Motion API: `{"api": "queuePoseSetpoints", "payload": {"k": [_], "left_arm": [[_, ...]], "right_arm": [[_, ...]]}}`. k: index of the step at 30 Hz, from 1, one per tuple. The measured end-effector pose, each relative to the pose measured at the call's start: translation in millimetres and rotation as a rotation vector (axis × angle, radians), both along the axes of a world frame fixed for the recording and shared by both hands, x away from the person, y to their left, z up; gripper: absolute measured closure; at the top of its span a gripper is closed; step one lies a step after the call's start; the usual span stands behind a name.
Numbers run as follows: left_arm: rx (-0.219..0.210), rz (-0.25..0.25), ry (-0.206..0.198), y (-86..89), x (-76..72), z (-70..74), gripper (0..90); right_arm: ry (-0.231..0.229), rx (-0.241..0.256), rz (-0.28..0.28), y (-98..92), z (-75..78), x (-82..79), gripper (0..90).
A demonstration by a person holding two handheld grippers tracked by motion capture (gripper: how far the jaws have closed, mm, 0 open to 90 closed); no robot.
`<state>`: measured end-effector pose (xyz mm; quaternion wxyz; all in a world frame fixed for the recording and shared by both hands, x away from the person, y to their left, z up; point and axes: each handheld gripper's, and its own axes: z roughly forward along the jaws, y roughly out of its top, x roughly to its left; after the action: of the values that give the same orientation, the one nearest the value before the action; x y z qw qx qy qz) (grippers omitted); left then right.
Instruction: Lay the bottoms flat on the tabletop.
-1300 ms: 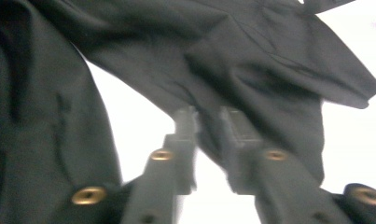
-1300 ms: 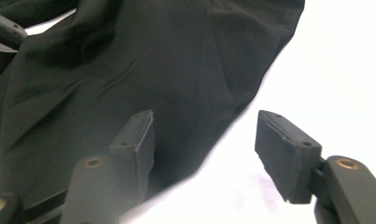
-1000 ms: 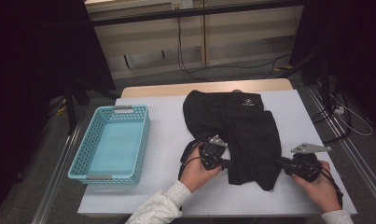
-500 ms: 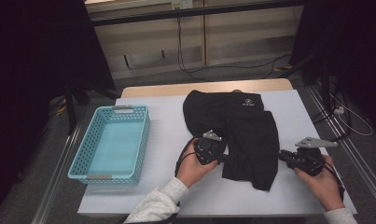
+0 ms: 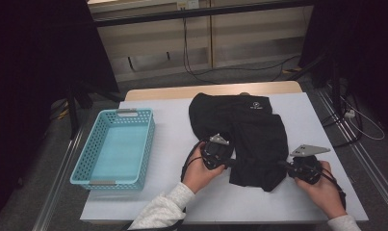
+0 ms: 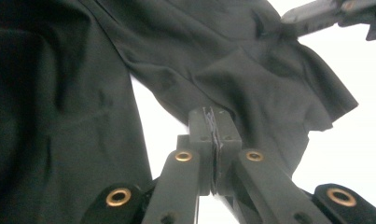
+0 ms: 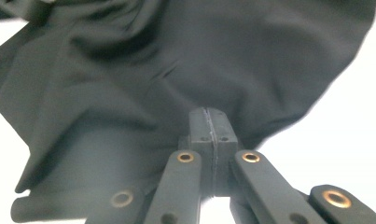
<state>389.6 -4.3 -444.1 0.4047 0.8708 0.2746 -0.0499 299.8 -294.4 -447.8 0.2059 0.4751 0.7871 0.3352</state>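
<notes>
Both tools clamp the near hem of a black garment [image 5: 247, 134] on the white desk [image 5: 172, 139] (blue basket [image 5: 115, 147] beyond the left tool [image 5: 230, 162]), cloth stretching between it and the right tool [image 5: 281, 164], remainder lying ahead.

Both black hand-held tongs, left [image 5: 235, 162] and right [image 5: 281, 164], were of matt black plastic, each linkage arm fitted with brass-coloured rivets. A grey three-cornered plate topped each unit. Black cables trailed from both. The person wore a white knitted sleeve [image 5: 163, 208].
</notes>
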Motion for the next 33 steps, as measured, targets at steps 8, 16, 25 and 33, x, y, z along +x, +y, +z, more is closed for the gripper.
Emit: {"api": "queuePoseSetpoints", "payload": {"k": [8,16,25,33], "left_arm": [[0.002,0.022,-0.003,0.6,5.5,-3.2,89.1],[0.008,0.026,0.002,0.7,4.5,-4.5,88.9],[0.003,0.025,0.008,2.8,2.5,-3.5,88.8],[0.004,0.021,0.013,2.3,-0.6,-3.1,88.6]], "right_arm": [[-0.039,0.001,-0.073,-28.3,-1.6,5.0,90.0],[-0.070,0.035,-0.012,-5.7,6.6,-5.8,69.5],[-0.040,0.037,0.052,18.0,2.5,-16.3,60.8],[0.004,0.004,0.111,31.0,-4.6,-24.6,63.0]]}}
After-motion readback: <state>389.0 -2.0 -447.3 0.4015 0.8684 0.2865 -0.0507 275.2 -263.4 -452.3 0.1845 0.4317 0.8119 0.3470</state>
